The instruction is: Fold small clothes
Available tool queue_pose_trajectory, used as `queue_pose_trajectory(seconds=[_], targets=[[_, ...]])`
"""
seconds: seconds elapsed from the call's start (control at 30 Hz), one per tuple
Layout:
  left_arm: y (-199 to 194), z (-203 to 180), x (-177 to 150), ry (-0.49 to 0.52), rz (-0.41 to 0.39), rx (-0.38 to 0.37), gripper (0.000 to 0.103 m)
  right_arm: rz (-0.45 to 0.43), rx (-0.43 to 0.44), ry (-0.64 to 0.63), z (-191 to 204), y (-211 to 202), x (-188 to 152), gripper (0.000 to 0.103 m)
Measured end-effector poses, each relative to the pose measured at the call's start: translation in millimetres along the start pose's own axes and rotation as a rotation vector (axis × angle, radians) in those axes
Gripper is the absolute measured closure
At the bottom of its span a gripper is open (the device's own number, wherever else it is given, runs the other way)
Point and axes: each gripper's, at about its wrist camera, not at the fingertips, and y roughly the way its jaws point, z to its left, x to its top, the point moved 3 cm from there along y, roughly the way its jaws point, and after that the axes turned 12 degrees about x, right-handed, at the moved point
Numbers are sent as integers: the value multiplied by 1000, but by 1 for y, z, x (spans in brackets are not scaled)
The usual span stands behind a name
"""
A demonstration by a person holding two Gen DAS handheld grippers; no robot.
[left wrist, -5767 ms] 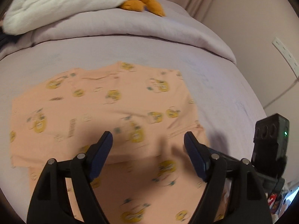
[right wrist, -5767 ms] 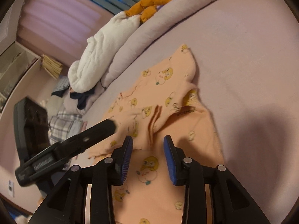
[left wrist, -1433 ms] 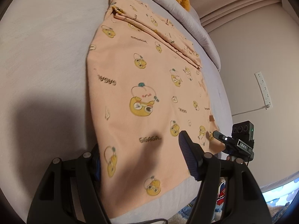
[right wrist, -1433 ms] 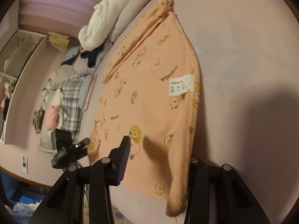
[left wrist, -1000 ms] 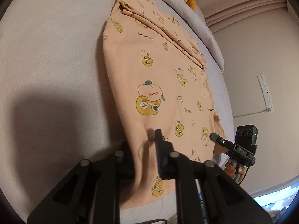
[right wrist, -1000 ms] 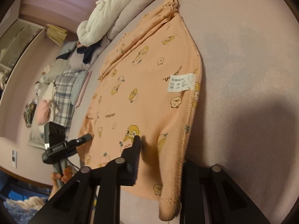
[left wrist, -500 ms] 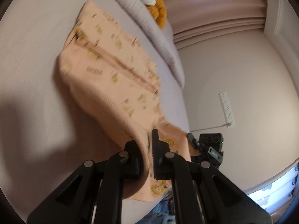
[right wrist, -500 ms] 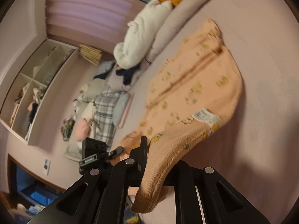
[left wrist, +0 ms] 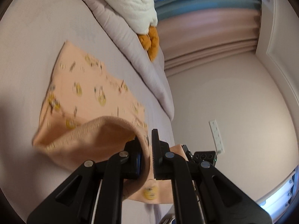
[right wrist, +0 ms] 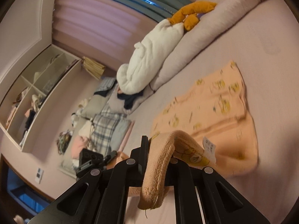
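The peach garment with yellow cartoon prints point(left wrist: 87, 91) lies on the lilac bed sheet point(left wrist: 37, 28). My left gripper point(left wrist: 146, 147) is shut on its near hem and holds that edge lifted, so the cloth curls up off the bed. My right gripper point(right wrist: 158, 149) is shut on the hem at the other near corner of the garment point(right wrist: 214, 100), also lifted, with a white care label point(right wrist: 209, 147) showing beside it. The far half still lies flat. The other gripper shows in each view, low and behind the cloth.
A rolled lilac duvet point(left wrist: 127, 37) with a white blanket point(right wrist: 149, 61) and an orange plush toy point(right wrist: 190, 15) lies along the far side of the bed. Folded clothes and a plaid item point(right wrist: 104, 128) sit beyond the bed's left edge. A wall with a socket strip point(left wrist: 216, 136) is right.
Both grippers closed on the near hem about a second ago and have since lifted it and carried it toward the far edge, so the garment now curls over itself.
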Motion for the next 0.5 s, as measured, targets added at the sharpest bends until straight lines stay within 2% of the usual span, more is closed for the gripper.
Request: queue_pose_trajectory(seconds=[0.23,0.5], targets=[[17,22,53,-97,-45,22,98,-36,-47,18,-29,27,45,93],[42,64,83,-217,-39,88,98,-18,-146,112,-78,47,68,93]])
